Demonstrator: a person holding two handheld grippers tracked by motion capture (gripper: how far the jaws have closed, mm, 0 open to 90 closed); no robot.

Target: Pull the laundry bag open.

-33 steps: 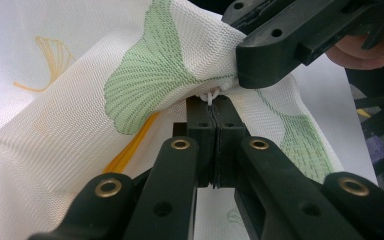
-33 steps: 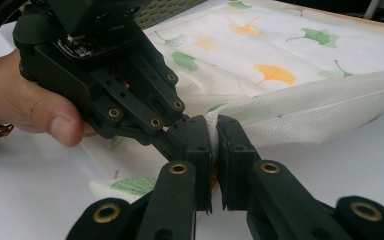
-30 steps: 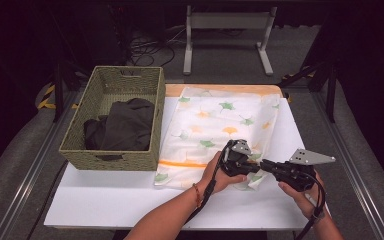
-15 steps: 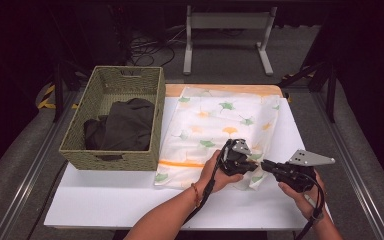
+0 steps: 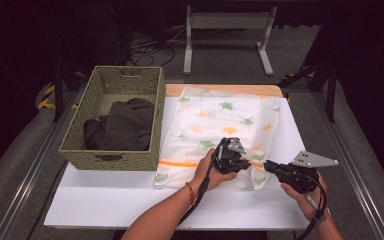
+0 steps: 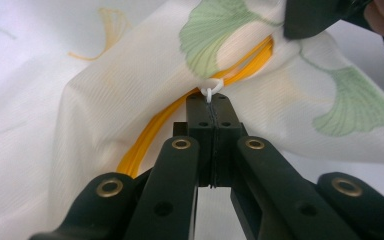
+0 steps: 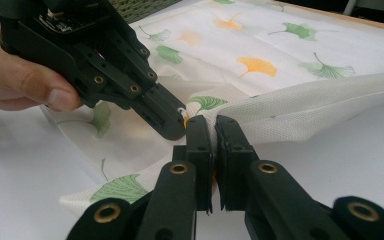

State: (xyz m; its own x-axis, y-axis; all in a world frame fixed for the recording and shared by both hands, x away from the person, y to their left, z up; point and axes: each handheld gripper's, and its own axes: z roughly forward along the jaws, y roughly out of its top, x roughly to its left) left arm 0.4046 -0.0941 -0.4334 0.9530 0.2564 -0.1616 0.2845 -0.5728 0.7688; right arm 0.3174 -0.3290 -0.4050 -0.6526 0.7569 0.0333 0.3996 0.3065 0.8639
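Little is changing vs. a sec ago: in the high view both hands are sitting at the same spot, lower right of centre, and the cloth is lying as before across the table, right of the basket w/ the dark garment in it. Only the L hand is shifting a touch.

L gripper is staying clamped, jaws fully together on the small white pull, seen mid-frame in the left gripper view, at the end of the orange strip. R gripper is pinching the cloth's near edge just beside it, jaws nearly together w/ fabric between, centre of the right gripper view. The tips of the two are almost touching, and the cloth's near right corner is lifting off the table in a ridge between them.

Meaning, as a guess: both grips are looking set and the hands are pausing, w/ the R one anchoring the fabric. The pull isn't travelling along the strip yet, so the opening/closing step is looking still ahead. Risk: the tiny pull slipping out once tension is coming on.
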